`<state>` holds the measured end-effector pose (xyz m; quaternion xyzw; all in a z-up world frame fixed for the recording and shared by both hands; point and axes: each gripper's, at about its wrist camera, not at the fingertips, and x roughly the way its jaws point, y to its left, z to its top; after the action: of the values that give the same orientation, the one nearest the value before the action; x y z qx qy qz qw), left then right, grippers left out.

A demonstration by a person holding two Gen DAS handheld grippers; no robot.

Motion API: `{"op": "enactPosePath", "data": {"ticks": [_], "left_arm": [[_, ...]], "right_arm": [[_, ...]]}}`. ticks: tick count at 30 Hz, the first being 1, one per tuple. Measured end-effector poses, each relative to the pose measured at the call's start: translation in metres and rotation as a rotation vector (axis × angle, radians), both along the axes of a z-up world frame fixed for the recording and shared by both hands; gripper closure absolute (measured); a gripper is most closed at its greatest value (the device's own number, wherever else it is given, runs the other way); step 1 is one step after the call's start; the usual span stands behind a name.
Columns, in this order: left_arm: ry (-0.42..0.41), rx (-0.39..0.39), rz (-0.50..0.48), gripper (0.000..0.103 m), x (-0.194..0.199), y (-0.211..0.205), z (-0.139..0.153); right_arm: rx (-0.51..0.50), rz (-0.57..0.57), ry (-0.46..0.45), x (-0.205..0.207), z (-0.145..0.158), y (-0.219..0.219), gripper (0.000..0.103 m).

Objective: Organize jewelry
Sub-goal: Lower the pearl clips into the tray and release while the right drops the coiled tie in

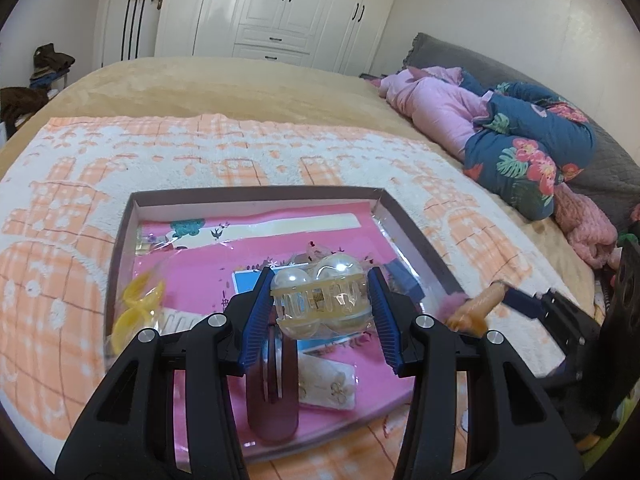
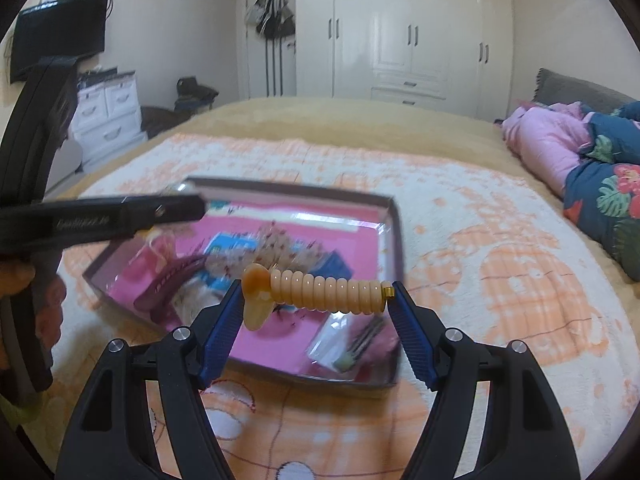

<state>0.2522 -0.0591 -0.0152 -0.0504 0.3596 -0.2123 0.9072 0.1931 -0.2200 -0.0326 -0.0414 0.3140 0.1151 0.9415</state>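
Note:
A shallow box (image 1: 124,240) with a pink lining lies on the towel and holds hair clips and packets; it also shows in the right wrist view (image 2: 394,216). My left gripper (image 1: 320,296) is shut on a clear pearl hair claw (image 1: 320,296) and holds it above the box. My right gripper (image 2: 318,294) is shut on a peach ribbed hair clip (image 2: 320,292), held end to end above the box's near right part. That clip shows at the right in the left wrist view (image 1: 476,306).
In the box lie a dark red clip (image 1: 272,396), a yellow clip (image 1: 138,304), a white flowered card (image 1: 328,386) and a clear packet (image 2: 348,344). The box sits on an orange-and-white towel (image 1: 240,152) on a bed. Folded bedding (image 1: 520,148) lies at the right.

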Motion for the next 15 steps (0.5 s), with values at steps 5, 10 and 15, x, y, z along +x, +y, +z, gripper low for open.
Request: {"op": "enactPosePath", "data": {"ticks": [5, 10, 15], "left_arm": [[0.025, 0.016, -0.002, 0.064, 0.01, -0.003, -0.009], [0.045, 0.023, -0.007, 0.064, 0.015, -0.006, -0.016], [0.064, 0.025, -0.011, 0.064, 0.017, -0.009, -0.023]], "right_arm": [[-0.01, 0.033, 0.037, 0.003, -0.017, 0.017, 0.033], [-0.021, 0.058, 0.064, 0.005, -0.026, 0.03, 0.033], [0.019, 0.072, 0.099, 0.007, -0.029, 0.03, 0.032]]}}
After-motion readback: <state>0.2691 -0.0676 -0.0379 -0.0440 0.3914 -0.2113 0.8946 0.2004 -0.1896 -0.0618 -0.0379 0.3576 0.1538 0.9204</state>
